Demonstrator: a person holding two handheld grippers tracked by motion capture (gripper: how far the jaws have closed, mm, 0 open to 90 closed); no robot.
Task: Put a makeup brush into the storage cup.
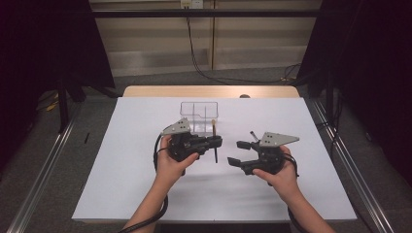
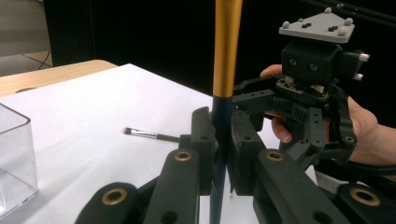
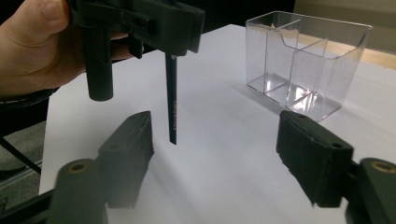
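A: The left gripper [image 1: 214, 141] is clamped on the long makeup brush with the black handle and gold ferrule [image 2: 227, 51], holding it upright above the white table cover [image 1: 145, 189]. Its jaws pinch the dark handle just below the gold part.

B: And the right gripper [image 1: 236, 152]?

A: Its jaws stand apart with nothing between them, just beside the brush. From the right gripper view the handle's pointed tip [image 3: 172, 135] hangs free above the sheet.

B: So the clear plastic organiser box with dividers [image 1: 199, 115] looks like the target?

A: Probably. It sits just behind the left gripper, near the table's far edge. I'd keep the brush vertical, carry it over one compartment, and lower the tip inside the walls before letting go.

B: Any risk?

A: The grip is high on the handle, so the lower end may swing and catch a divider. Move slowly. The second, smaller brush with a silver ferrule [image 2: 148, 135] lying flat on the sheet can wait.
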